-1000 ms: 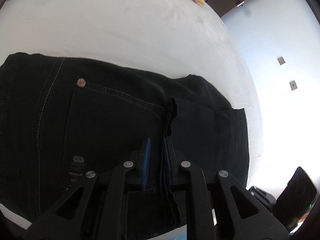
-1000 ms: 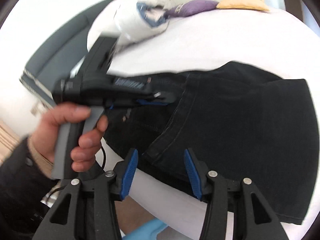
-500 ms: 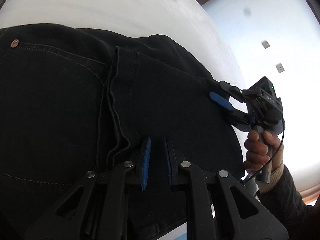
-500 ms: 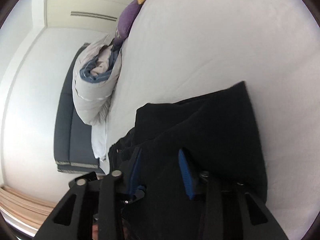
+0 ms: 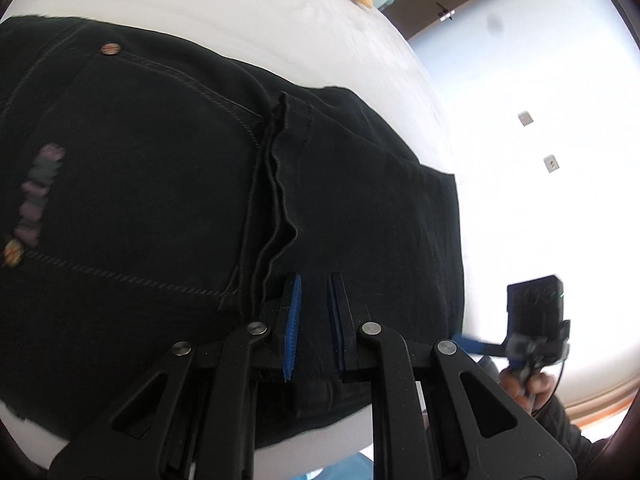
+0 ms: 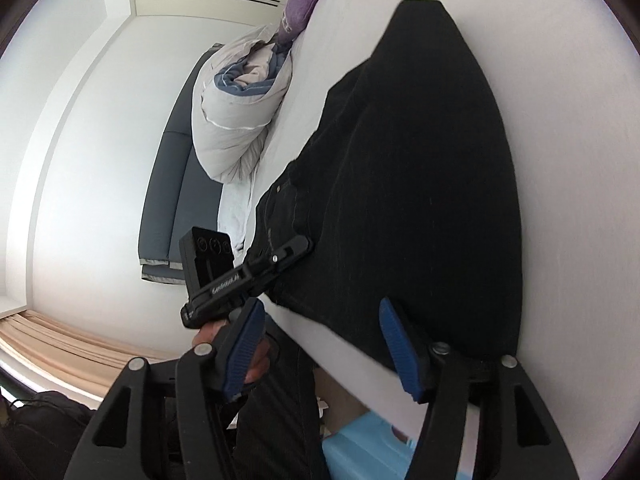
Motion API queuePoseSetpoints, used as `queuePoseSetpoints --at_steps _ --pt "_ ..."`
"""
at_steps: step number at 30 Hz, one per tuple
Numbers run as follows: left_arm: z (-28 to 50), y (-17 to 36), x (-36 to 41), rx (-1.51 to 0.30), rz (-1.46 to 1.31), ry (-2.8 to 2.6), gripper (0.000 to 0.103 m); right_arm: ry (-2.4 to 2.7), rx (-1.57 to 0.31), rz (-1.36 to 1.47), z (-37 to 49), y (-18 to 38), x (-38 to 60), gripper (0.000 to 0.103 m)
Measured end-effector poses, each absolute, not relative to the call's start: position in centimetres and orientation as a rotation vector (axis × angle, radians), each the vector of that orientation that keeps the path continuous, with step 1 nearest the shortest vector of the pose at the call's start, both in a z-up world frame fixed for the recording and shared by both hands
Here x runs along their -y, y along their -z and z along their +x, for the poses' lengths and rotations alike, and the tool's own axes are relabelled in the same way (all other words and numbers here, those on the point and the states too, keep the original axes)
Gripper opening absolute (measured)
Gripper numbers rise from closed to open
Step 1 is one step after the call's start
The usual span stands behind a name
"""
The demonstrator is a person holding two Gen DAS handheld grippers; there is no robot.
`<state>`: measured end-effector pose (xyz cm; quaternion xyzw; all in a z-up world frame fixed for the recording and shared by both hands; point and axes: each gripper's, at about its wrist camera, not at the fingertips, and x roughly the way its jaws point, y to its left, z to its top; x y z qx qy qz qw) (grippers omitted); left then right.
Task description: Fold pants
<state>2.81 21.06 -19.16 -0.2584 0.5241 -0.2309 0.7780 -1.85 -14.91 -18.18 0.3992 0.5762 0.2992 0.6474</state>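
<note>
White bedding covers the bed [image 5: 248,12], and the black pants [image 5: 160,184] lie folded flat near its edge, filling most of the left wrist view. A hem edge runs from 12 toward 6 o'clock down their middle, with a copper rivet [image 5: 111,48] at 10 o'clock. The left gripper [image 5: 314,320] sits over the cloth, its blue fingers [image 5: 292,328] nearly pressed together; whether fabric is pinched I cannot tell. The right gripper [image 6: 324,344] hangs at the pants' near edge, fingers spreading apart, nothing between them. A rolled duvet [image 6: 236,112] lies at 11 o'clock.
</note>
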Motion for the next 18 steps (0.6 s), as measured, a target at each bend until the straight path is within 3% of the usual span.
queuePoseSetpoints --at_steps 3,9,11,12,13,18 --pt "0.9 16.2 -25.8 -1.068 -0.527 0.413 0.013 -0.702 -1.347 0.860 -3.9 16.9 14.5 0.067" --pt "-4.4 12.5 -37.2 -0.871 -0.710 0.161 0.017 -0.768 -1.155 0.933 -3.6 12.6 13.8 0.072" --pt "-5.9 12.8 -41.4 -0.839 -0.766 0.043 0.046 -0.785 -1.123 0.952 -2.3 11.9 12.7 0.072" --pt "-6.6 13.1 -43.1 -0.829 -0.797 -0.006 0.085 -0.797 -1.110 0.966 -1.5 11.8 12.0 0.072" --pt "-7.3 13.4 -44.3 -0.809 -0.837 -0.059 0.097 -0.814 -1.099 0.989 -0.9 11.7 11.4 0.072" --pt "-7.9 16.6 -47.0 -0.770 -1.081 -0.066 0.097 -0.891 -1.062 1.075 0.8 11.2 8.2 0.072"
